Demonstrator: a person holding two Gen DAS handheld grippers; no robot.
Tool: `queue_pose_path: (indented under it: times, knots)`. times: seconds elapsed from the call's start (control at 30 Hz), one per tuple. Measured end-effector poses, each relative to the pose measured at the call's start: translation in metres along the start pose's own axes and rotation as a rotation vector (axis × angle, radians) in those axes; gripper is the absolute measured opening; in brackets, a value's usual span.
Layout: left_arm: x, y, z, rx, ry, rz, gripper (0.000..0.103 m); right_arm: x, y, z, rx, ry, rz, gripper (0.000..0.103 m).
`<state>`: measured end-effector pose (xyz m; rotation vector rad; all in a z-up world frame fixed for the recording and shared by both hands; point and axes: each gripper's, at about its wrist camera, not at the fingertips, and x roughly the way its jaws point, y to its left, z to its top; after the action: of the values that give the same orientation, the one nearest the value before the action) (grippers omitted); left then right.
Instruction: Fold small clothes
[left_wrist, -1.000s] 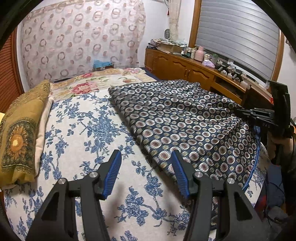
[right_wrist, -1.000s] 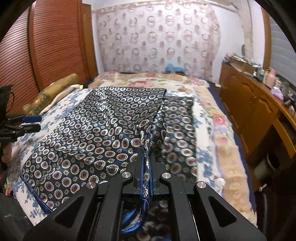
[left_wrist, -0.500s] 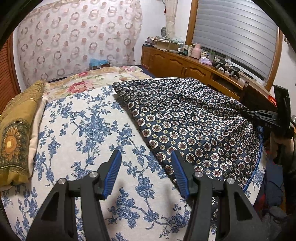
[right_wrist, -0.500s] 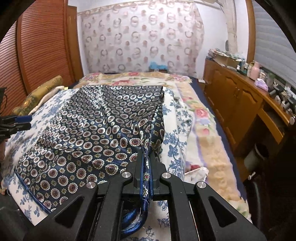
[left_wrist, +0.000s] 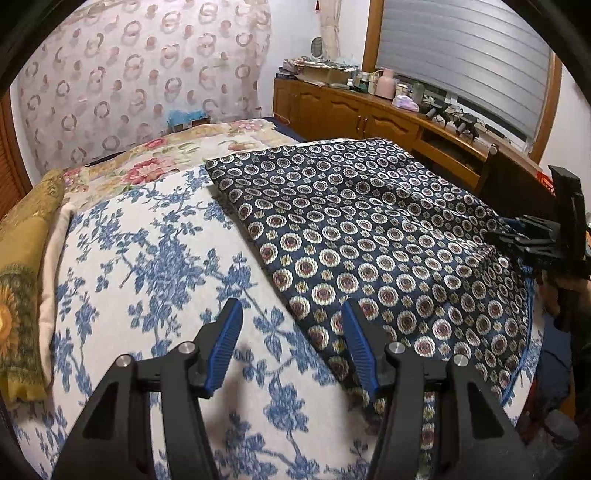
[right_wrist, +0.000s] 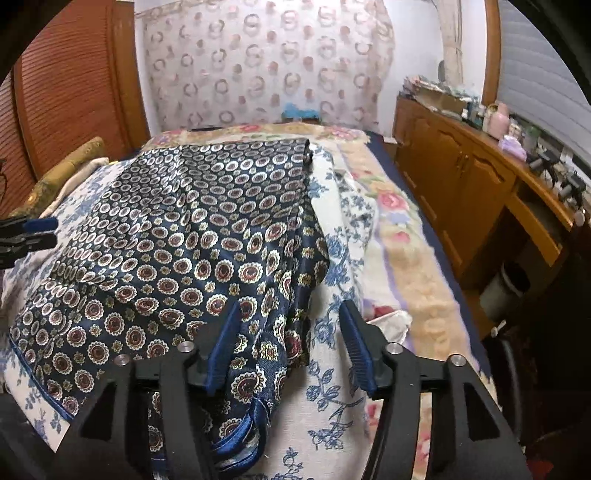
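Observation:
A navy cloth with a round medallion print (left_wrist: 369, 229) lies folded over on the bed. In the right wrist view it (right_wrist: 192, 236) is rumpled, its blue-hemmed corner lying loose between the jaws. My left gripper (left_wrist: 291, 347) is open and empty, low over the bedspread at the cloth's near left edge. My right gripper (right_wrist: 288, 343) is open, its left finger (right_wrist: 218, 350) against the cloth's corner fold. The right gripper also shows in the left wrist view (left_wrist: 532, 240) at the cloth's right edge. The left gripper shows in the right wrist view (right_wrist: 29, 232) at the far left.
The bed carries a white bedspread with blue flowers (left_wrist: 147, 266) and a floral blanket (right_wrist: 402, 229). A gold pillow (left_wrist: 18, 280) lies at the left. A wooden cabinet (right_wrist: 461, 184) with clutter on top runs along the right wall. A bin (right_wrist: 506, 288) stands on the floor.
My right gripper has opened and let go of the cloth's corner, which now lies slack on the bed. The cloth shifted left and settled. My left gripper stayed open, drifting slightly.

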<state>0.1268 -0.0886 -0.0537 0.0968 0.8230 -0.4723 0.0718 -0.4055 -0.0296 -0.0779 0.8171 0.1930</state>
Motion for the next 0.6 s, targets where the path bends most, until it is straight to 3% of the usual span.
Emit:
queue_pose_path:
  times: [0.33, 0.6]
  knots:
    - [0.031, 0.009, 0.024, -0.051, 0.044, -0.019, 0.055, 0.005, 0.009, -0.011, -0.008, 0.025, 0.015, 0.064]
    - [0.044, 0.018, 0.027, -0.122, 0.07, -0.065, 0.037, 0.006, 0.013, -0.01, -0.011, 0.023, 0.007, 0.066]
